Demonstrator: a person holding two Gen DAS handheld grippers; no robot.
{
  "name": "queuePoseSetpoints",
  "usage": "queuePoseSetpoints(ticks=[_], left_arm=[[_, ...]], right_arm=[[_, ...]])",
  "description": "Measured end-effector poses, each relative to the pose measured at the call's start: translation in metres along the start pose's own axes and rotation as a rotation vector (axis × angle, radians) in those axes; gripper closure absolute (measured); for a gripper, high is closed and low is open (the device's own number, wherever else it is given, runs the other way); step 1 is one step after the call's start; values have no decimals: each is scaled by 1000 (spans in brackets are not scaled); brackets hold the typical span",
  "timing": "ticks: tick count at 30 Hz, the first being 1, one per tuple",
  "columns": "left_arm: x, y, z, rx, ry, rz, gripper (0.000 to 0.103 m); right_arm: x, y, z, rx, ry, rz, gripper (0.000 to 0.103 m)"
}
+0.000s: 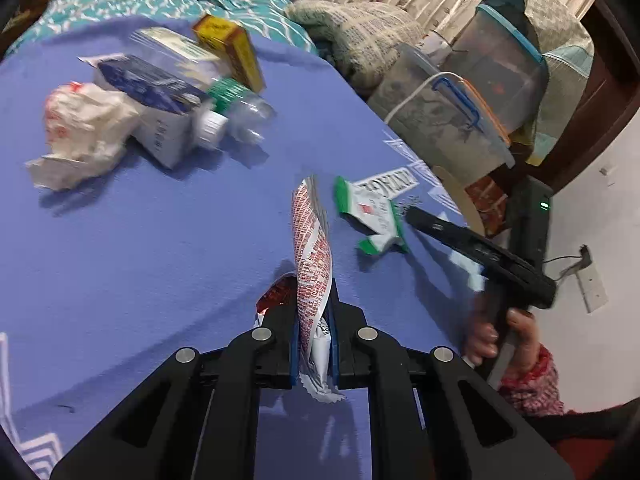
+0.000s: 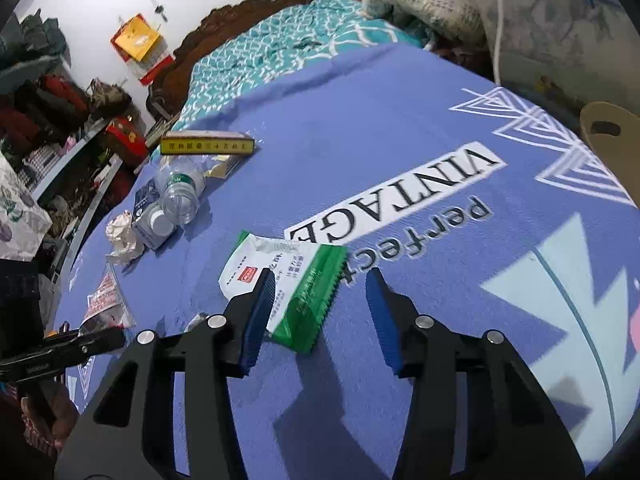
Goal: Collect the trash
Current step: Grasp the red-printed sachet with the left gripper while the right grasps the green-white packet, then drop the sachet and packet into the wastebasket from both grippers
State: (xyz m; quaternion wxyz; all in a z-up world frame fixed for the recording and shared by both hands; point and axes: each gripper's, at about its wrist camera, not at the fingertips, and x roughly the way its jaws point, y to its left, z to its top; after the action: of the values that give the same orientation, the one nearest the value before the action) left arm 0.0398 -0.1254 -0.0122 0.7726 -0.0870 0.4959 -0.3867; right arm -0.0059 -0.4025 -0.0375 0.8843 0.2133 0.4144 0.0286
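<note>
My left gripper (image 1: 314,300) is shut on a red-and-white printed wrapper (image 1: 312,256), held upright above the blue cloth (image 1: 140,260). The wrapper also shows in the right wrist view (image 2: 105,296). My right gripper (image 2: 320,280) is open, its jaws straddling a green-and-white sachet (image 2: 288,280) that lies flat on the cloth; the left pad overlaps it. The right gripper (image 1: 412,212) shows in the left view beside the sachet (image 1: 372,216). Further off lie crumpled white paper (image 1: 80,132), a blue-white carton (image 1: 156,108), a clear plastic bottle (image 1: 236,112) and a yellow box (image 1: 230,50).
The blue cloth printed "perfect VINTAGE" (image 2: 400,196) covers the surface, over a teal quilt (image 2: 272,52). Lidded plastic storage boxes (image 1: 460,108) and folded bedding (image 1: 360,32) stand along the far right edge. A cluttered shelf (image 2: 52,120) is at the left.
</note>
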Motion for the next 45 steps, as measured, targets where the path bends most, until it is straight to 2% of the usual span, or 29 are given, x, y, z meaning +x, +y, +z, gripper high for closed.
queuePoseSetpoints(ticks=[5,7,11,15,17,20,23,25,27,28,29,33,36,39,45], left_arm=[[21,-24,2,32,53,-103,93],[31,-33,3,49,74,-119,93],[57,-38,9,62,113,-62,93],[73,-14,22,-49,130,-65,95],[74,1,27,-120,127,-98,95],[75,8,29,-148,125,-114,95],[73,6,27,-144,121,-111,95],[72,6,27,-146,120,-113,95],[71,7,26,-152,117,-121,96],[71,7,27,-155,116,-123,96],[70,7,27,-158,116,-125,96],[67,9,24,-142,117,-115,96],[68,6,26,-140,118,-103,96],[69,-2,28,-138,124,-106,97],[79,-39,41,-46,149,-119,97]], right_arm=[[13,11,2,12,37,82,54],[13,9,1,40,43,123,54],[16,-2,-4,148,96,297,54],[19,-6,-5,198,143,400,54],[17,-6,1,193,130,379,54],[18,-3,18,135,107,302,54],[37,2,26,97,155,258,55],[45,7,22,99,178,308,61],[45,18,15,66,183,314,66],[44,23,10,56,189,314,72],[43,25,6,58,196,325,84],[31,30,-13,71,197,399,88],[16,30,-16,74,164,394,90],[2,15,-13,84,106,334,90],[-24,-44,-10,186,18,266,90]])
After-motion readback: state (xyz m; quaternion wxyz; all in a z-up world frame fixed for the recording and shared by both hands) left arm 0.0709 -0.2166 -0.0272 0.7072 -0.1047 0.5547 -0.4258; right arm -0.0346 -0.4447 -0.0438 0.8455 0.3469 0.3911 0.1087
